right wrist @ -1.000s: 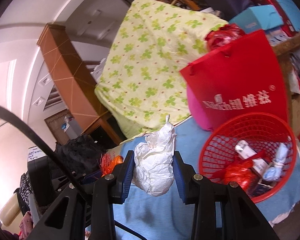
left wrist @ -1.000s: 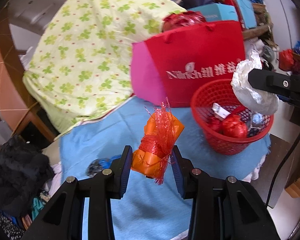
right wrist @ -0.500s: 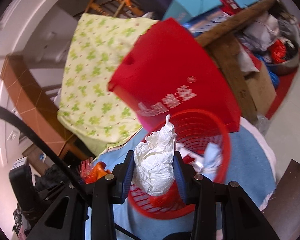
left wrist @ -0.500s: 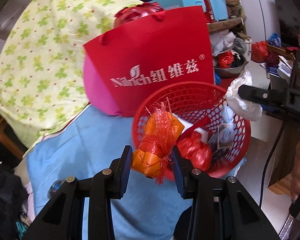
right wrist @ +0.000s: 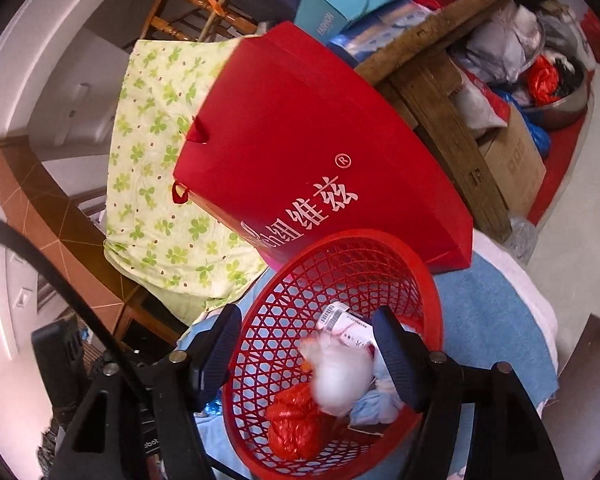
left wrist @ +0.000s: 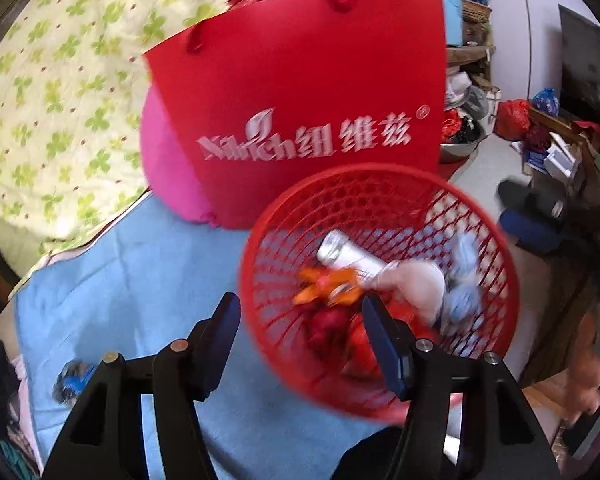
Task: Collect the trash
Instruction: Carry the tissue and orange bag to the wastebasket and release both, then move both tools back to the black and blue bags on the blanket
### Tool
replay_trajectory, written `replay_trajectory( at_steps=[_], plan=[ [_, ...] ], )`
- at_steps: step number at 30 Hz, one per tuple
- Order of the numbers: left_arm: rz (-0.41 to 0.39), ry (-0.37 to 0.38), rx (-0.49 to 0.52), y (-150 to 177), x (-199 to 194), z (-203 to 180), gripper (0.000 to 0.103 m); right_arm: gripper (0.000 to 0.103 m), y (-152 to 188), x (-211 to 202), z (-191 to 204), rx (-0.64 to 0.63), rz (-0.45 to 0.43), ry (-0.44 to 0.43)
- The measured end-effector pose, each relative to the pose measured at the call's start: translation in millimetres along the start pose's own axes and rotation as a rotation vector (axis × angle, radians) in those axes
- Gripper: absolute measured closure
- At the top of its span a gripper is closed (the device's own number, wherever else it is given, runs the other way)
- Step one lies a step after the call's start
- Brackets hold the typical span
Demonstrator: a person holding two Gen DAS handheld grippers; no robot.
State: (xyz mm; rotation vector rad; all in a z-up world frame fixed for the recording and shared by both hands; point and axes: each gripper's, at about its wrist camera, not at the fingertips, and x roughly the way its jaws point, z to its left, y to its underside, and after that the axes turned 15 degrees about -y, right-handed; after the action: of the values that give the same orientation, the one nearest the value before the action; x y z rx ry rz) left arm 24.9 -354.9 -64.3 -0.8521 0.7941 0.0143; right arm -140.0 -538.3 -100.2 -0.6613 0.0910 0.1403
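A red mesh basket stands on the blue cloth; it also shows in the right wrist view. My left gripper is open and empty above the basket's near rim. The orange wrapper lies blurred inside the basket, apart from the fingers. My right gripper is open and empty over the basket. The white crumpled paper is blurred inside the basket below it. Red foil trash, a white labelled pack and pale blue paper lie in the basket too.
A red paper bag stands right behind the basket, with a pink cushion and a green clover quilt to its left. A small blue item lies on the cloth at left. Boxes and clutter fill the right side.
Both grippers opened over the basket. The orange wrapper left the left gripper and the white paper left the right gripper; both dropped into the basket.
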Motion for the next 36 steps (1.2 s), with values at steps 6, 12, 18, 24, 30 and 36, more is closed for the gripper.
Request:
replay_trajectory(
  at_steps=[6,12,18,24,30,36],
  plan=[
    [0.049,-0.101,-0.043,65.4,-12.7,50.8,0.039,0.031,10.4,1.3,33.7,-0.071,0.025,-0.030],
    [0.157,-0.210,-0.161,138.7,-14.7,120.7,0.039,0.031,28.9,27.4,90.7,-0.170,0.100,-0.119],
    [0.241,-0.290,-0.304,199.9,-9.5,187.2,0.039,0.031,71.0,82.9,148.2,-0.254,0.262,-0.193],
    [0.285,-0.351,-0.412,242.4,0.9,243.3,0.039,0.031,134.1,162.4,180.9,-0.298,0.491,-0.217],
    [0.302,-0.368,-0.461,253.6,27.0,288.3,0.039,0.031,172.5,240.9,172.0,-0.297,0.637,-0.189],
    [0.275,-0.308,-0.473,241.8,80.6,323.6,0.039,0.031,193.6,329.6,154.6,-0.300,0.731,-0.162]
  ],
)
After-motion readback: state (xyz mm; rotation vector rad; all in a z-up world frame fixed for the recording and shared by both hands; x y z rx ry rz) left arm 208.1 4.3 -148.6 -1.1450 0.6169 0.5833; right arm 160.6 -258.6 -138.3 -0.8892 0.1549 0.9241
